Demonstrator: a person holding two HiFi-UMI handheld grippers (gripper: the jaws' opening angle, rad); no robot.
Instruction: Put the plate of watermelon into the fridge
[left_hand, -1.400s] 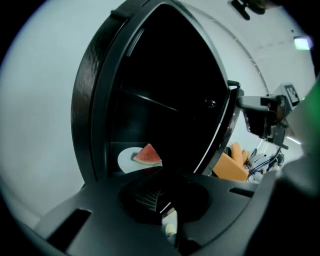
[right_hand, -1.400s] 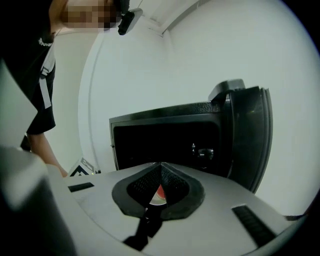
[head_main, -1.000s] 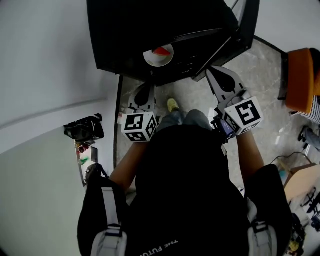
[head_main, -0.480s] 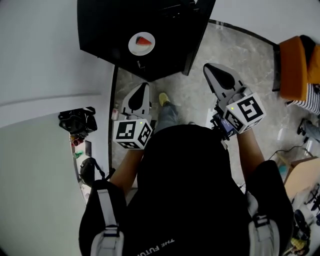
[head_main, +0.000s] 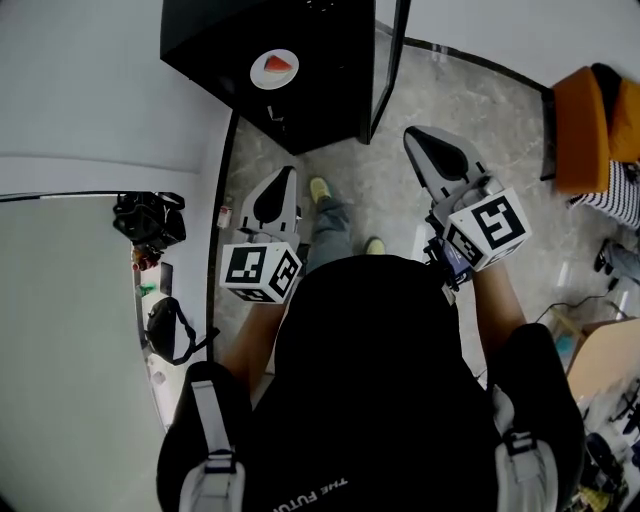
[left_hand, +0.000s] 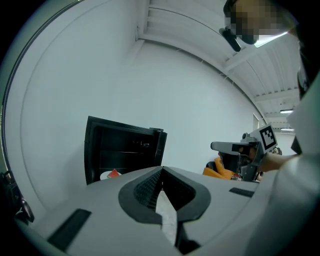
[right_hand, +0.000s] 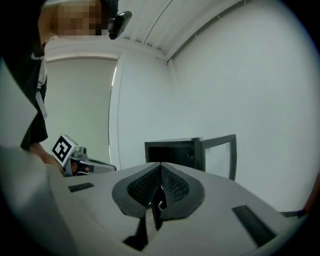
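Observation:
The white plate with a red watermelon slice (head_main: 275, 68) lies inside the small black fridge (head_main: 320, 110), whose glass door (head_main: 386, 70) stands open to the right. The plate (left_hand: 110, 174) also shows low in the fridge (left_hand: 122, 150) in the left gripper view. My left gripper (head_main: 287, 172) is shut and empty, a good way short of the fridge. My right gripper (head_main: 411, 136) is shut and empty too, level with the door's edge. Each gripper view shows its jaws meeting at the tip (left_hand: 161, 169) (right_hand: 160, 164). The fridge (right_hand: 172, 150) and its door (right_hand: 220, 152) appear ahead in the right gripper view.
The fridge stands on a marble-patterned floor (head_main: 480, 120) against a white wall (head_main: 90, 90). A black bag (head_main: 148, 218) lies at the left by the wall. An orange seat (head_main: 590, 125) stands at the right, a cardboard box (head_main: 605, 365) lower right.
Both grippers have drawn back from the fridge and risen a little; the fridge looks smaller and farther. The plate stays inside and the door stays open.

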